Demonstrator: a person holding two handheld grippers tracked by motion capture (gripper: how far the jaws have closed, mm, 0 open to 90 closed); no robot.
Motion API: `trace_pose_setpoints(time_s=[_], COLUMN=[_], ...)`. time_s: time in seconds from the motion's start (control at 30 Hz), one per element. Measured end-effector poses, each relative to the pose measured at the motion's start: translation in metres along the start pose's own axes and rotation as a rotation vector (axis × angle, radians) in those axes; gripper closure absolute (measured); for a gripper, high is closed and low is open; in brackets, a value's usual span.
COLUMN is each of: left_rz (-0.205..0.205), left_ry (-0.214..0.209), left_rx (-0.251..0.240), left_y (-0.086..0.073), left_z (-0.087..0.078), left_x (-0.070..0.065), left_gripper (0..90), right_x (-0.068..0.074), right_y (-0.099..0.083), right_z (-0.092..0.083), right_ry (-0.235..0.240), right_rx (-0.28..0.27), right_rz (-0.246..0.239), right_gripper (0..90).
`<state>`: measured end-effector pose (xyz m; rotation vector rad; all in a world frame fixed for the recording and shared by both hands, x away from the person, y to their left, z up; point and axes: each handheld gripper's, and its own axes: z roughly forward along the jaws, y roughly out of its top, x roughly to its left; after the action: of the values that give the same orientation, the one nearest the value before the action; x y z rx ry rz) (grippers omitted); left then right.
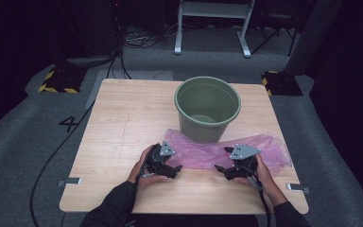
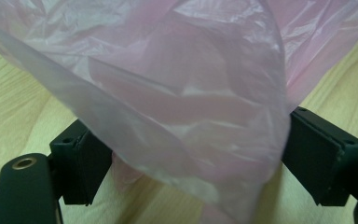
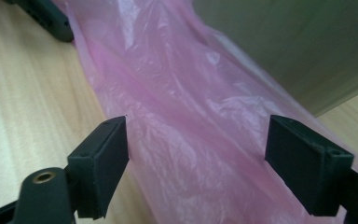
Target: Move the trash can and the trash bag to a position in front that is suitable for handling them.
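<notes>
Floor marking beside the table

A dark numeral "4" (image 1: pixel 69 124) stood on the grey carpet (image 1: pixel 23 142) off the table's (image 1: pixel 123 118) left edge; nothing else in the pictures could be read.

black hand-held grippers, grey plates, dark sleeves.

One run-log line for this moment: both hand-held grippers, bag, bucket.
left hand-held gripper: open, bag film between jaws | right hand-held gripper: open over bag | pink plastic bag: flat on table | green bucket: upright behind bag
</notes>
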<state>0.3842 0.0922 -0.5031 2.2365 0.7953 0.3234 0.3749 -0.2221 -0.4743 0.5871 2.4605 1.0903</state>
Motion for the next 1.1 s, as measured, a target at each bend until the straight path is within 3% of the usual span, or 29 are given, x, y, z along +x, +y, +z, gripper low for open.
trace_pose_setpoints(time_s=[0.13,0.4,0.57,0.7,0.9,1.1], left_rz=[-0.006,0.001,0.002,-0.004,0.013,0.055], left_ry=[0.005,0.001,0.002,0.009,-0.005,-0.010], left_rx=[0.000,-0.001,-0.002,-0.003,0.000,-0.056], left_y=[0.007,0.015,0.020,0.020,0.020,0.018], left_z=[0.007,0.015,0.020,0.020,0.018,-0.010], left_x=[0.000,-0.002,-0.004,-0.004,-0.005,-0.006], left_gripper=[15.4,15.4,15.3,15.2,15.8,15.7], right_x=[-0.010,-0.020,-0.027,-0.032,-0.040,-0.047], right_y=[0.000,-0.005,-0.012,-0.015,-0.022,-0.026], right_z=[0.002,0.014,0.025,0.027,0.028,0.022], right_ry=[0.004,-0.002,-0.009,-0.012,0.021,0.008], right_rx=[-0.026,0.013,0.083,0.087,0.055,0.043], right_rz=[0.052,0.105,0.129,0.143,0.208,0.225], right_gripper=[17.1,15.6,15.8,17.2,32.6,53.6])
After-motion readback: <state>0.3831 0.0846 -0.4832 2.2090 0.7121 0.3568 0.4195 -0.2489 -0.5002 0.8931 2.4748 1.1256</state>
